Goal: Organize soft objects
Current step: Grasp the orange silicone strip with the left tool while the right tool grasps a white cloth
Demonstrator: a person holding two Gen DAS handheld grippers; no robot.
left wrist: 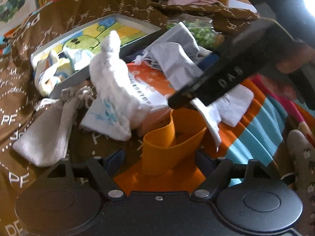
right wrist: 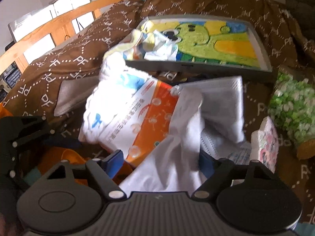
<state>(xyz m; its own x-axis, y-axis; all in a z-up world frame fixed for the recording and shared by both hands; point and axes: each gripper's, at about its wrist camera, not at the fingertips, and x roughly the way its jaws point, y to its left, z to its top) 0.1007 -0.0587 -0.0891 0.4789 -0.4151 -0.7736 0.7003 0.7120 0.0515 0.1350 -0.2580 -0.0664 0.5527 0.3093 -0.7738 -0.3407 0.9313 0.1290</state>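
Orange cloth [left wrist: 167, 147] sits curled between the left gripper [left wrist: 159, 157] jaws, spread wide, no grip yet. Right gripper [right wrist: 161, 157] also agape around white cloth [right wrist: 173, 153], beside the box [right wrist: 145, 118]. Close low on one fold; avoid snagging the box.

Brown bedspread [right wrist: 65, 63] – wooden bed rail [right wrist: 59, 24] – bright window [right wrist: 65, 2]
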